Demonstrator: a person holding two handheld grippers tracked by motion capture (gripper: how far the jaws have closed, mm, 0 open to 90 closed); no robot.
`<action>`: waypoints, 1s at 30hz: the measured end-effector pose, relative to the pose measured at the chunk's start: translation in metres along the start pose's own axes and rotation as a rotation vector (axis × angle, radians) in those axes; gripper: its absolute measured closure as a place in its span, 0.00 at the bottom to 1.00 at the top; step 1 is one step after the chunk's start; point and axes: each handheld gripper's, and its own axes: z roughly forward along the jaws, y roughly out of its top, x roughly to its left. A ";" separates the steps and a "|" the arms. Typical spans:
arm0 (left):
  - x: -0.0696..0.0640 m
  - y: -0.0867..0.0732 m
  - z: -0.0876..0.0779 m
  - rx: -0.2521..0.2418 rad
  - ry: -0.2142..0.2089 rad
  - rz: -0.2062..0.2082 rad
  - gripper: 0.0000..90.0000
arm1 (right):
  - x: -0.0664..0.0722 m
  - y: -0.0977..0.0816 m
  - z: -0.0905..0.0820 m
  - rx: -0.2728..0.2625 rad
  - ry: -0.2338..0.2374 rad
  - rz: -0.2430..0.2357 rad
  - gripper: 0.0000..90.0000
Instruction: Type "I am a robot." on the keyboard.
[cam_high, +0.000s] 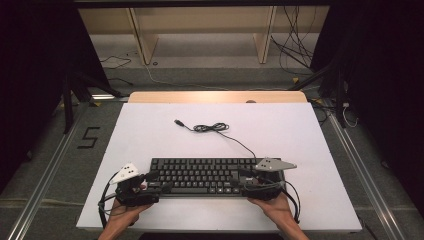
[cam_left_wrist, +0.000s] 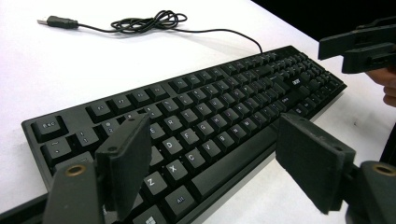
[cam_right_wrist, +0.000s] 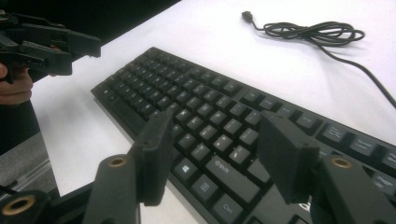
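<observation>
Hovering over the black keyboard (cam_high: 210, 176) on the white table (cam_high: 150, 135), left gripper (cam_left_wrist: 212, 161) and right gripper (cam_right_wrist: 219, 149) both have jaws spread apart, gripping nothing; cable (cam_high: 212, 128) lies coiled behind.

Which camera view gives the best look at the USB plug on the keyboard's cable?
The left gripper view: the USB plug lies large and sharp on the white table, its metal tip visible. The right gripper view shows it darker and end-on; the high view shows it tiny.
</observation>
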 end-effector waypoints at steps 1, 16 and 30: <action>0.000 0.000 0.000 0.002 -0.001 0.004 0.29 | 0.000 -0.001 -0.002 -0.004 0.000 -0.001 0.51; -0.001 -0.001 -0.003 0.004 -0.007 0.008 0.29 | -0.008 -0.020 -0.040 -0.060 -0.038 0.006 0.45; -0.001 -0.004 -0.004 0.007 -0.012 0.006 0.28 | -0.015 -0.033 -0.056 -0.076 -0.073 0.012 0.42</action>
